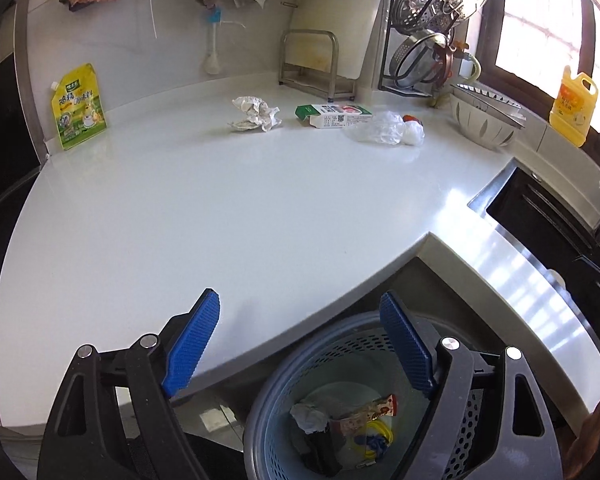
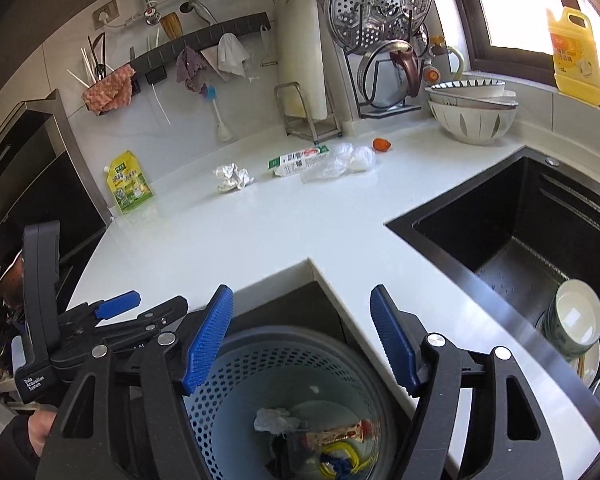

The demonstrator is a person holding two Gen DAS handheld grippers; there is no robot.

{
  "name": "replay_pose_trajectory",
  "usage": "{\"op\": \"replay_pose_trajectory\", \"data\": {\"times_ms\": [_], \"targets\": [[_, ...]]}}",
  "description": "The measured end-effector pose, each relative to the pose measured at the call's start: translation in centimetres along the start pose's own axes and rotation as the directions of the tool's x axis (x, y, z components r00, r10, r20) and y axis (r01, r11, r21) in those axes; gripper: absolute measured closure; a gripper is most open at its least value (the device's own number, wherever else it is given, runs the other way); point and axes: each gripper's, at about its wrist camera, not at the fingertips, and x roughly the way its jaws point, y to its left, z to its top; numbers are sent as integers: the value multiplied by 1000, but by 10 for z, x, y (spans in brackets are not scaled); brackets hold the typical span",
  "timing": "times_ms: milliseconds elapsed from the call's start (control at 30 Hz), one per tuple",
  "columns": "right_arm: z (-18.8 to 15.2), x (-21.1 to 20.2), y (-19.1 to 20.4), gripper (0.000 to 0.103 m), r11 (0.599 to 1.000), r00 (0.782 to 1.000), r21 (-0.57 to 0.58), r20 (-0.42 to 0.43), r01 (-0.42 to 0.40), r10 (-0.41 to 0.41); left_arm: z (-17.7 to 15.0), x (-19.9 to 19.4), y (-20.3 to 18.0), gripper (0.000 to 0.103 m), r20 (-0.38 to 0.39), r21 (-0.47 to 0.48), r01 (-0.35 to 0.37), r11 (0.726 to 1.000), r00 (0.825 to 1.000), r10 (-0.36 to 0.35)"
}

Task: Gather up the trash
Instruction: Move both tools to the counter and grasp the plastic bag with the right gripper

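Observation:
On the white counter (image 1: 220, 208) (image 2: 260, 232) lie a crumpled paper wad (image 1: 256, 114) (image 2: 233, 177), a green-and-white carton (image 1: 332, 115) (image 2: 298, 160), a clear plastic bag (image 1: 384, 128) (image 2: 336, 164) and a small orange scrap (image 2: 381, 144). A blue perforated trash basket (image 1: 300, 364) (image 2: 228, 400) stands on the floor below the counter's notch and holds a wrapper, crumpled paper and yellow bits. My left gripper (image 1: 300, 316) (image 2: 116, 308) is open over the counter edge and the basket, nothing between its blue pads. My right gripper (image 2: 302, 312) hangs open above the basket, empty.
A yellow-green pouch (image 1: 78, 106) (image 2: 130, 184) leans at the back left. A dark sink (image 2: 520, 232) with bowls lies to the right. Stacked bowls (image 2: 472, 112), a steel rack with lids (image 2: 380, 40), a yellow detergent bottle (image 2: 576, 56) and hanging cloths line the back.

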Motion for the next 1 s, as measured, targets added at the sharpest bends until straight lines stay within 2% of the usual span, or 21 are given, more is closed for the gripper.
{"op": "replay_pose_trajectory", "data": {"times_ms": [67, 267, 433, 767, 1000], "targets": [[12, 2, 0, 32, 1000, 1000, -5, 9, -14, 14, 12, -2, 4, 22, 24, 4, 6, 1000, 1000, -6], [45, 28, 1, 32, 999, 1000, -40, -8, -27, 27, 49, -3, 19, 20, 95, 2, -36, 999, 995, 36], [73, 59, -1, 32, 997, 999, -81, -42, 3, -6, 81, 6, 37, 18, 139, -15, -62, 998, 988, 64], [124, 149, -26, 32, 997, 994, -80, -110, 8, -17, 142, 67, 62, 14, 120, -54, -106, 993, 986, 111], [153, 221, -37, 32, 994, 984, -95, -163, 53, -68, 173, 112, 67, 11, 107, -71, -133, 989, 984, 140]]}}
